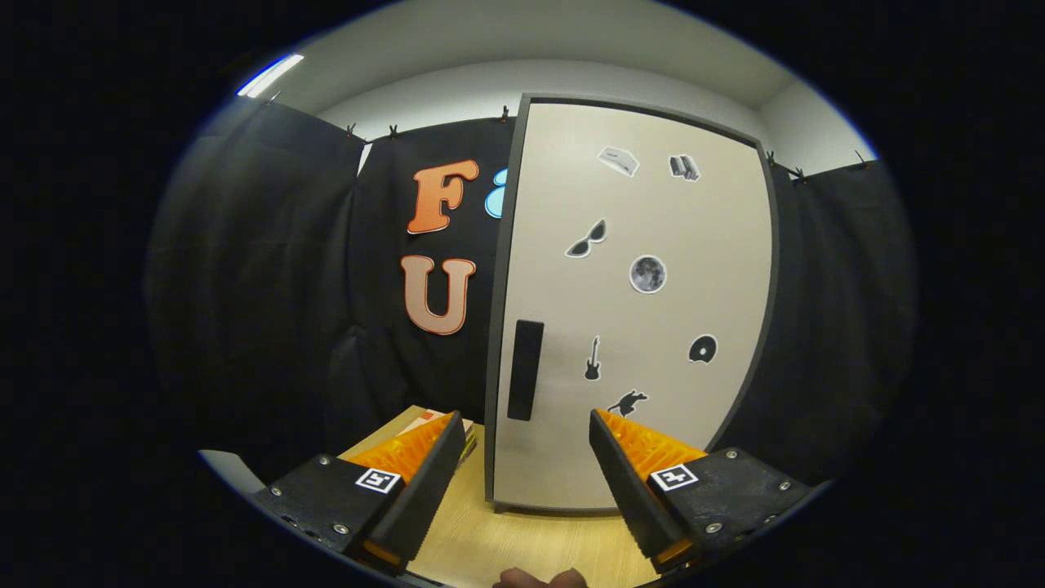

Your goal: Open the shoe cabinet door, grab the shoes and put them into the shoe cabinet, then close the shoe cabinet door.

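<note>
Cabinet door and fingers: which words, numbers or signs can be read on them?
No words or numbers can be read.
Door: picture stickers only (sunglasses, moon, guitar); two top stickers too small to tell.
Fingers, open: square black-and-white markers, no text.

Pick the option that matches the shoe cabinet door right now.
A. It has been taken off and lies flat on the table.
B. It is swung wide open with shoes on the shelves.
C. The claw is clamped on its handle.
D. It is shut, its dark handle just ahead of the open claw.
D. The shoe cabinet door stands upright and closed, and the dark handle sits beyond the tips of the claw, whose fingers are spread apart and touch nothing.
</note>
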{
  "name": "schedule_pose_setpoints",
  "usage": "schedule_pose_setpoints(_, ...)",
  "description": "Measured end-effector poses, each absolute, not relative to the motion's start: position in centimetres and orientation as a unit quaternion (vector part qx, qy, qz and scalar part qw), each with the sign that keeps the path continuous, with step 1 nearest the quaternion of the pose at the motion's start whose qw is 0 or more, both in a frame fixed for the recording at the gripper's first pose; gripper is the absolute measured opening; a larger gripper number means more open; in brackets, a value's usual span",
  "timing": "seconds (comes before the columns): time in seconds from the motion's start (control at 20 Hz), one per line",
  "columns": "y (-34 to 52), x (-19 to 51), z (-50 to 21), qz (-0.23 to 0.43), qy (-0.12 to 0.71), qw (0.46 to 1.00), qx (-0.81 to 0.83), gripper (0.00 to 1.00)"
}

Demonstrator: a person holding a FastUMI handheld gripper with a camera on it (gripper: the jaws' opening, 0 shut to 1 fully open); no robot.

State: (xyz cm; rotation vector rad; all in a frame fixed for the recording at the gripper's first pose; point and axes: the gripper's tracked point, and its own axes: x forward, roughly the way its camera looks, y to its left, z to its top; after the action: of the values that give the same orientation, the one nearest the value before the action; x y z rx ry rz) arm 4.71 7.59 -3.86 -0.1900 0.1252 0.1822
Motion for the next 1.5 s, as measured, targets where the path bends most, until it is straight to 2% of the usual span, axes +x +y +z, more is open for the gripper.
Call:
schedule_pose_setpoints(0.8,-10.9,-11.9,3.8,0.061,-0.014,0.997,-0.038,0.95)
schedule_pose_setpoints(1.05,-11.7,-14.7,4.2,0.066,-0.022,0.997,-0.035,0.95)
schedule_pose_setpoints(1.5,-10.0,-14.7,4.4,0.048,-0.023,0.998,-0.041,0.95)
